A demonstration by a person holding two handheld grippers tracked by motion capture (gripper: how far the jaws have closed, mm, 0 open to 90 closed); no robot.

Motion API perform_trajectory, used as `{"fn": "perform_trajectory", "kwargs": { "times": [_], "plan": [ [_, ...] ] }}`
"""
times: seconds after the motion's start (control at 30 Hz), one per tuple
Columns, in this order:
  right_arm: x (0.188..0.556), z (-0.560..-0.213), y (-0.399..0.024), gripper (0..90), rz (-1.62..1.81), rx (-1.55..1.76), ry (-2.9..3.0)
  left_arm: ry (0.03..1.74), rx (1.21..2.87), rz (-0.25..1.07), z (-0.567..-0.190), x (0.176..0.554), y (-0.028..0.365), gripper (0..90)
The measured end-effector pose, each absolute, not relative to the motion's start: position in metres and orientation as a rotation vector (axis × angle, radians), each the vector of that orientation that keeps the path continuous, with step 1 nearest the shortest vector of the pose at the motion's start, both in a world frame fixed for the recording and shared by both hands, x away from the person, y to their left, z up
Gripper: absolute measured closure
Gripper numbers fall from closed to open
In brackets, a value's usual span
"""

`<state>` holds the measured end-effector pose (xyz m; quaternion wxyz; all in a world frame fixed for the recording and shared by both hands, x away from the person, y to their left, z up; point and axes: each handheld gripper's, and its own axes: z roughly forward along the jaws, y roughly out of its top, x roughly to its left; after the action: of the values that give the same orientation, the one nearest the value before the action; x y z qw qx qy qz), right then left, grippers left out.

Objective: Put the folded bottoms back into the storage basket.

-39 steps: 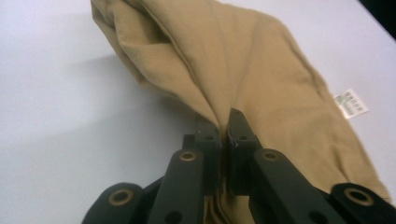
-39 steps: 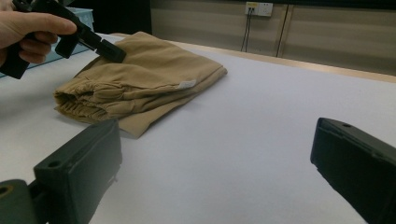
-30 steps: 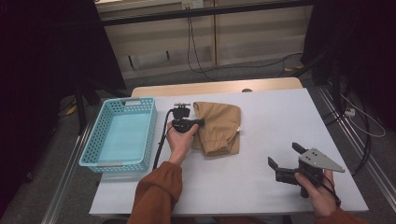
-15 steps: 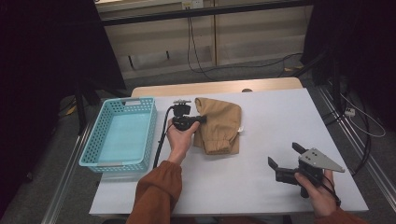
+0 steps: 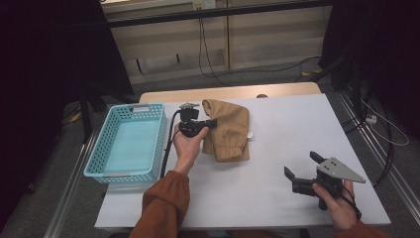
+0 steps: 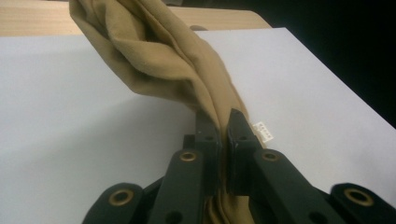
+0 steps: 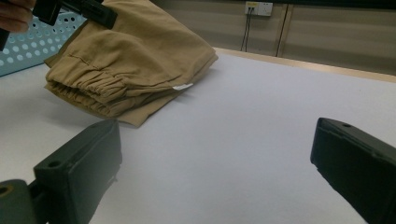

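A folded tan garment (image 5: 230,130) with elastic cuffs lies on the white table (image 5: 277,119), right of the basket. My left gripper (image 5: 213,123) is at the garment's left edge, held from below by a hand in a rust sleeve. In the left gripper view the jaws (image 6: 220,119) are shut on a fold of the tan garment (image 6: 159,56), which hangs raised off the table. My right gripper (image 5: 300,164) rests at the table's front right, open, with nothing between its jaws (image 7: 217,140). It faces the garment (image 7: 135,51) and the left gripper (image 7: 77,9).
A light blue plastic basket (image 5: 96,158) stands at the table's left side, beside my left hand. A black cable (image 5: 168,148) trails from the left gripper along the basket. A small white label (image 5: 250,135) sticks out at the garment's right edge.
My left gripper has risen slightly, lifting the gripped edge of the garment off the table. The right gripper has stayed in place.
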<state>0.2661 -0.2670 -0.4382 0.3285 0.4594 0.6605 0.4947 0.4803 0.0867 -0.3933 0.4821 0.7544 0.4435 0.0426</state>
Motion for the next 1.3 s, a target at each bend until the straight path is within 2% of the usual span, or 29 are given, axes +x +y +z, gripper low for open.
{"fn": "perform_trajectory", "kwargs": {
  "times": [0.43, 1.3],
  "plan": [
    [0.267, -0.439, -0.267, 1.9, 1.293, 1.204, 1.73, 1.058, 1.832, 0.165, -0.379, 0.474, 0.094, 86.0],
    [0.267, -0.439, -0.266, 1.8, 1.292, 1.198, 1.734, 0.961, 1.813, 0.206, -0.35, 0.461, 0.113, 86.0]
  ]
}}
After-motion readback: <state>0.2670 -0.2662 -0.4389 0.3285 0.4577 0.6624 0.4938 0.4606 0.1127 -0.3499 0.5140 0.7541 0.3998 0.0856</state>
